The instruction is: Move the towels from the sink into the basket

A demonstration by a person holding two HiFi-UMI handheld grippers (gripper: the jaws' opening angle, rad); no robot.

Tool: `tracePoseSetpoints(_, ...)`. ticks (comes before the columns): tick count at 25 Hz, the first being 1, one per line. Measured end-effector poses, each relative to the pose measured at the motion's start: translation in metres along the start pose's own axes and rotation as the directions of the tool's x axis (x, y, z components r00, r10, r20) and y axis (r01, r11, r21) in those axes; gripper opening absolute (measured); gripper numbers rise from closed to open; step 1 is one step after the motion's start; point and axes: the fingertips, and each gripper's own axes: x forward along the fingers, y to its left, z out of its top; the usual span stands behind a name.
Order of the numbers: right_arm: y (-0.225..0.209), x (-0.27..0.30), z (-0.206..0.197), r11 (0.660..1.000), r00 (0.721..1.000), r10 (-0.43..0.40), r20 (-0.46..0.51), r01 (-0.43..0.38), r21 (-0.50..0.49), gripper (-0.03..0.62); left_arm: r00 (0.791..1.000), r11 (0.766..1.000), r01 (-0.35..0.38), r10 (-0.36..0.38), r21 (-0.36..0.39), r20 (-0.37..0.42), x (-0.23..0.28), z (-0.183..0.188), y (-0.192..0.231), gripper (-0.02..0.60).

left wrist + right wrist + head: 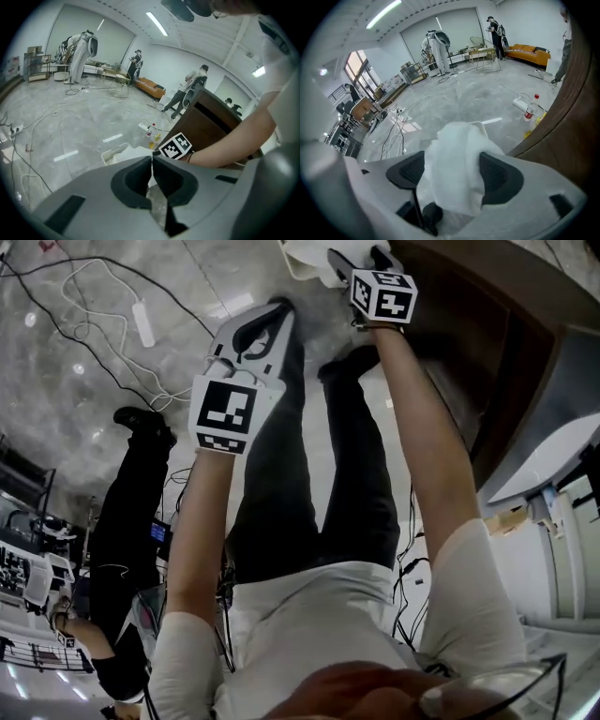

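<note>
Right gripper (452, 176): jaws well apart, one white towel (457, 150) lying loose between the pads (499, 176); left gripper (151, 166): jaws closed together on nothing. We judge that the towel could cling to a pad, or fall to the floor (70, 122) beside the white basket (112, 152), if let go off-centre. We count one towel, one basket and two grippers; no sink shows.

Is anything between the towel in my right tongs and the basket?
Nothing visible does. The towel, between the jaws of the right tongs, hangs close by the white basket; the brown cabinet stands to the side, not in between.
</note>
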Motion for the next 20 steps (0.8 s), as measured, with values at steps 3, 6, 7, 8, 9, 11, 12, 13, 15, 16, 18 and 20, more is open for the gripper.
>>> tracePoseSetpoints(3, -0.007, 0.009, -0.015, 1.0, 1.0, -0.002, -0.018, 0.001, -0.03, 0.379, 0.999, 1.0, -0.001, 0.0, -0.006, -0.036, 0.013, -0.028, 0.008, 0.011)
tracePoseSetpoints(6, -0.007, 0.006, -0.025, 0.998, 1.0, 0.005, -0.031, -0.007, -0.056, 0.394, 0.998, 1.0, -0.003, 0.002, -0.015, -0.057, 0.015, -0.043, 0.013, 0.011)
tracePoseSetpoints(7, -0.007, 0.004, -0.028, 0.998, 0.999, 0.006, -0.036, -0.008, -0.059, 0.396, 0.998, 1.0, -0.004, 0.003, -0.018, -0.063, 0.014, -0.046, 0.013, 0.011)
tracePoseSetpoints(8, -0.007, 0.001, -0.03, 0.998, 0.999, 0.007, -0.042, -0.009, -0.059, 0.397, 0.998, 1.0, -0.005, 0.004, -0.019, -0.069, 0.013, -0.048, 0.014, 0.011)
tracePoseSetpoints(9, -0.008, -0.003, -0.031, 0.998, 0.999, 0.007, -0.046, -0.01, -0.059, 0.397, 0.997, 1.0, -0.006, 0.005, -0.019, -0.074, 0.012, -0.05, 0.014, 0.011)
tracePoseSetpoints(11, -0.007, -0.012, -0.03, 0.998, 0.999, 0.008, -0.05, -0.011, -0.055, 0.397, 0.996, 1.0, -0.007, 0.006, -0.014, -0.085, 0.01, -0.049, 0.013, 0.011)
tracePoseSetpoints(12, -0.006, -0.017, -0.029, 0.998, 0.999, 0.009, -0.05, -0.012, -0.054, 0.394, 0.996, 1.0, -0.008, 0.007, -0.01, -0.087, 0.008, -0.047, 0.013, 0.011)
tracePoseSetpoints(13, -0.004, -0.023, -0.028, 0.998, 0.999, 0.01, -0.051, -0.013, -0.057, 0.388, 0.996, 1.0, -0.008, 0.007, -0.007, -0.088, 0.007, -0.044, 0.011, 0.011)
tracePoseSetpoints(15, 0.0, -0.039, -0.022, 0.998, 0.999, 0.013, -0.046, -0.016, -0.065, 0.37, 0.996, 1.0, -0.007, 0.006, -0.003, -0.085, 0.002, -0.036, 0.006, 0.011)
tracePoseSetpoints(16, 0.002, -0.049, -0.018, 0.998, 0.999, 0.016, -0.038, -0.018, -0.067, 0.356, 0.997, 1.0, -0.006, 0.006, -0.001, -0.083, -0.001, -0.031, 0.002, 0.011)
tracePoseSetpoints(18, 0.009, -0.07, -0.006, 0.997, 1.0, 0.026, -0.011, -0.027, -0.066, 0.347, 0.997, 1.0, -0.005, 0.005, 0.002, -0.075, -0.008, -0.019, -0.006, 0.011)
tracePoseSetpoints(20, 0.018, -0.092, 0.008, 0.997, 0.999, 0.04, 0.02, -0.039, -0.071, 0.324, 0.998, 1.0, -0.005, 0.005, 0.001, -0.065, -0.015, -0.005, -0.015, 0.011)
